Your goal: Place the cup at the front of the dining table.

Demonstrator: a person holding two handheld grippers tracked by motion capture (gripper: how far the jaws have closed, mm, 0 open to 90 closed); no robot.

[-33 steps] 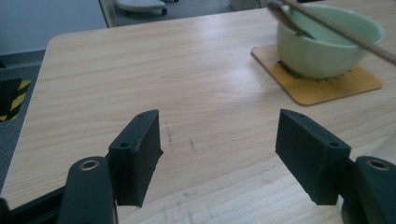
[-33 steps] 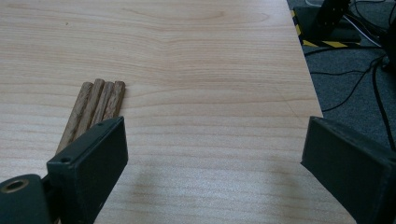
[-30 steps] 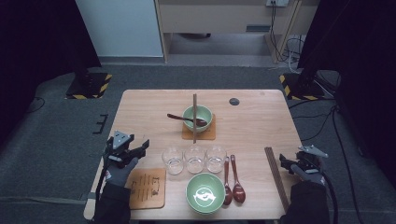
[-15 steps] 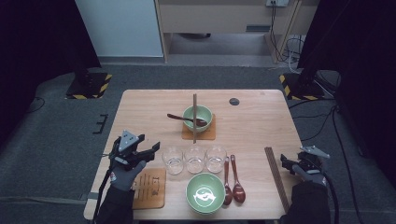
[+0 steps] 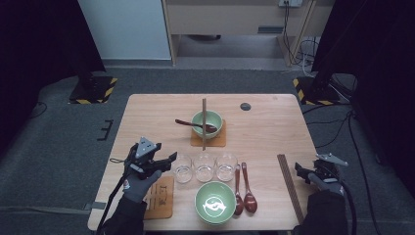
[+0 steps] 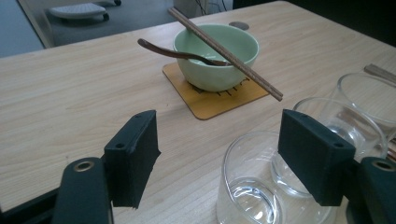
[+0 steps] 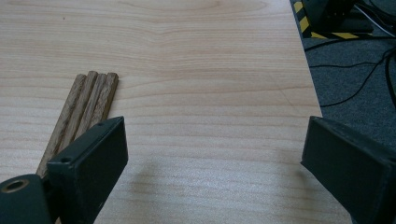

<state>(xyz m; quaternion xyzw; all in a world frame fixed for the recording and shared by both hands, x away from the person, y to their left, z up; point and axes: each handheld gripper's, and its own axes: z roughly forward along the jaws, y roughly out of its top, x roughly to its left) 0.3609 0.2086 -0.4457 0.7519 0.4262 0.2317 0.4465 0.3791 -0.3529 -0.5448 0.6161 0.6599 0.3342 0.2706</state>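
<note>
Beside the leftmost glass [image 5: 182, 168] on the table [image 5: 274, 127], the left gripper [image 6: 217, 156], jaws open and empty, was apparently lining up to grasp it, needing to slide over it, while the right gripper [image 7: 215, 172] rested open.

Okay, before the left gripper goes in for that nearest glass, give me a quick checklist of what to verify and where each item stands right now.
1. Left gripper open: ok, its fingers stand apart with nothing between them.
2. Lined up on the nearest glass: not ok, the glass sits toward the right finger, not centred.
3. Glass upright: ok, it stands in a row with two other glasses.
4. Room beside the glass: not ok, the next glass stands very close.
5. Glass empty: cannot tell.
6. Right gripper out of the way: ok, it is at the table's right edge by the chopsticks, open.
</note>
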